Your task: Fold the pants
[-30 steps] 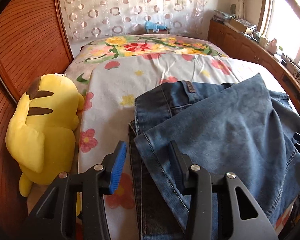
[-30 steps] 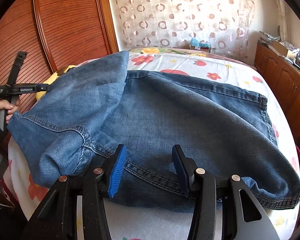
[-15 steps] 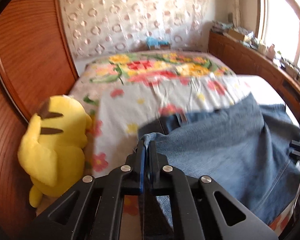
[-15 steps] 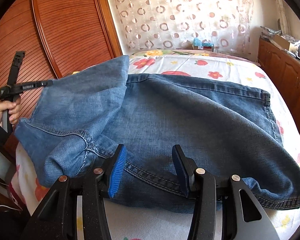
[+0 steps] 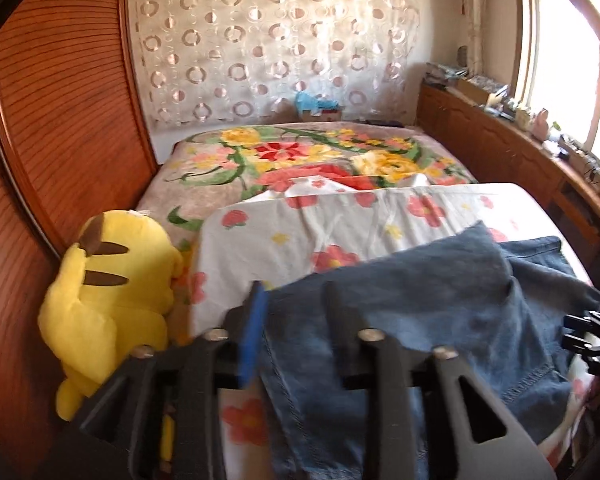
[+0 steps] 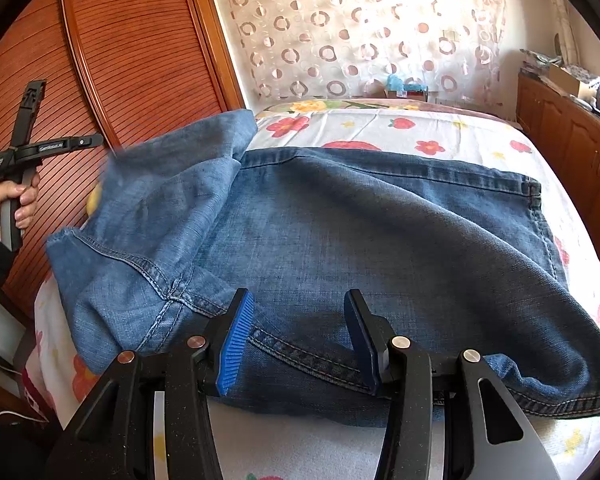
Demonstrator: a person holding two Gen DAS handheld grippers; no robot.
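The left gripper (image 5: pixel 296 320), its jaws just reopened, straddles the blue denim pants' (image 6: pixel 360 248) lifted nine-o'clock flap unpinched; the right gripper (image 6: pixel 300 340) hovers agape, waiting.

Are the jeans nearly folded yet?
About halfway. The jeans already lie doubled on the bed. The left tool has just been opening, with denim between its fingers; the right tool hovers open. That loose, rumpled end still needs flattening, then more folds.
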